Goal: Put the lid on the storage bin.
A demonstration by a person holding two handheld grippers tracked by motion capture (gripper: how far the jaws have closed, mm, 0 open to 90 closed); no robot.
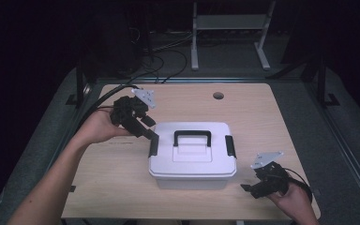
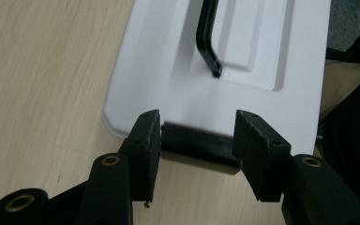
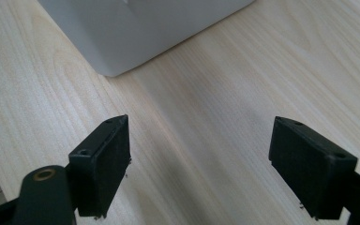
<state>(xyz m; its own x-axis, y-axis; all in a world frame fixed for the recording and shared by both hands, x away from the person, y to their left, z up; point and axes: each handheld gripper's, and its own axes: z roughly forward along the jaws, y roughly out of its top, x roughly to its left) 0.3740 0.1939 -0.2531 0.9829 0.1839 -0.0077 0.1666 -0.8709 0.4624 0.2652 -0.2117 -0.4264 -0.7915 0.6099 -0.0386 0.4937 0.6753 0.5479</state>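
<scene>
Box [image 1: 193, 154] mid-table, lid on. My left gripper [image 2: 197, 136] sits at the box's left end, jaws apart and straddling the black latch [image 2: 198, 144], pads not yet pressing. The latch's long axis runs across the gap. Right gripper [image 3: 199, 154] hangs open over bare table [image 3: 225, 93], off the near right corner. Left is nearer, so I judge it unlatches.

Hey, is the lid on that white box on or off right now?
On. The lid sits flat on the white box, its black handle lying down, with a black latch at each end.
</scene>
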